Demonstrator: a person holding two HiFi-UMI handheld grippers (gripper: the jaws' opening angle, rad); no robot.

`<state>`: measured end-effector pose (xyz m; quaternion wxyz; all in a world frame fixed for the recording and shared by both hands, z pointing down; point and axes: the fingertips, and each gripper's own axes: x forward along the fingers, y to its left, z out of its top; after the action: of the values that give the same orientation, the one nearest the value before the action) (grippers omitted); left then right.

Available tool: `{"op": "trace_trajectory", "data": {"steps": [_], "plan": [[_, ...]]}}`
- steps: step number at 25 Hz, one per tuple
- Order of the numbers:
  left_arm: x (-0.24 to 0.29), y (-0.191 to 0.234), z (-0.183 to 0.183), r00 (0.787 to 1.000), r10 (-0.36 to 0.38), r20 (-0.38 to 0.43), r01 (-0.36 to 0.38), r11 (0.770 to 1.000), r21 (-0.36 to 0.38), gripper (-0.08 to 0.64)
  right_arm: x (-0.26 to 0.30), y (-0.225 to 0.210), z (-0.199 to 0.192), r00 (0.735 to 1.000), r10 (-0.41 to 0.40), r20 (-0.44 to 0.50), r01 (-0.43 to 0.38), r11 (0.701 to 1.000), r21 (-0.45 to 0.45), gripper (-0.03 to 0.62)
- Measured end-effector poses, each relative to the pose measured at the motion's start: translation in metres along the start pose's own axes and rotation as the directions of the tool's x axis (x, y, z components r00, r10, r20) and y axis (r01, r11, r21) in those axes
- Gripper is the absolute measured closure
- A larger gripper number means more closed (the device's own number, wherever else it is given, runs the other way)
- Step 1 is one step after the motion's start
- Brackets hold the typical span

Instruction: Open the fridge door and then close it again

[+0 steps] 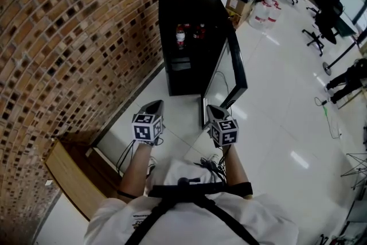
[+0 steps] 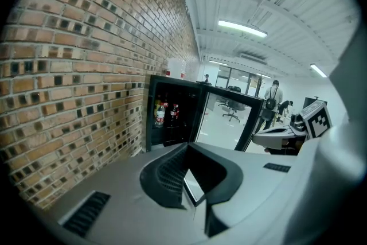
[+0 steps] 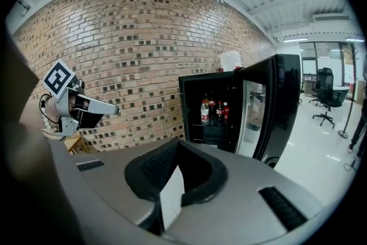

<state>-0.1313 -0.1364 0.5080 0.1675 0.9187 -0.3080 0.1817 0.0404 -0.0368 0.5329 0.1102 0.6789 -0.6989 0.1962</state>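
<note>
Two grippers hover low in front of the fridge (image 1: 189, 8), which stands against the brick wall (image 1: 74, 37) with its door (image 1: 238, 66) swung wide and bottles (image 1: 180, 37) showing on the shelf. The left gripper (image 1: 153, 105) has its jaws pressed together on nothing and hangs on the wall side, probably to be clear of the door's swing. The right gripper (image 1: 213, 109), jaws all but closed and empty, sits near the door's free edge without touching it. That looks like a good spot for pushing it shut, since the opening looks done.
</note>
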Motion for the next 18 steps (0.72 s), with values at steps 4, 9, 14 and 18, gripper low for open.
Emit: {"op": "trace_trajectory", "data": {"steps": [4, 9, 14, 18], "plan": [[0.000, -0.001, 0.002, 1.000, -0.001, 0.004, 0.002, 1.000, -0.006, 0.560, -0.002, -0.002, -0.002, 1.000, -0.002, -0.002, 0.002, 1.000, 0.007, 0.571], [-0.001, -0.001, -0.001, 1.000, -0.006, 0.012, 0.007, 0.998, -0.058, 0.560, -0.009, -0.009, -0.009, 1.000, -0.007, -0.002, 0.007, 1.000, 0.013, 0.571], [0.001, -0.001, -0.006, 1.000, -0.005, 0.001, 0.005, 0.997, -0.071, 0.560, -0.020, -0.030, -0.030, 0.999, -0.026, -0.030, 0.027, 0.999, 0.042, 0.568], [0.005, -0.001, -0.008, 1.000, -0.009, 0.001, 0.009, 0.996, -0.086, 0.560, -0.029, -0.052, -0.042, 0.997, -0.063, -0.044, 0.066, 0.996, 0.065, 0.565]]}}
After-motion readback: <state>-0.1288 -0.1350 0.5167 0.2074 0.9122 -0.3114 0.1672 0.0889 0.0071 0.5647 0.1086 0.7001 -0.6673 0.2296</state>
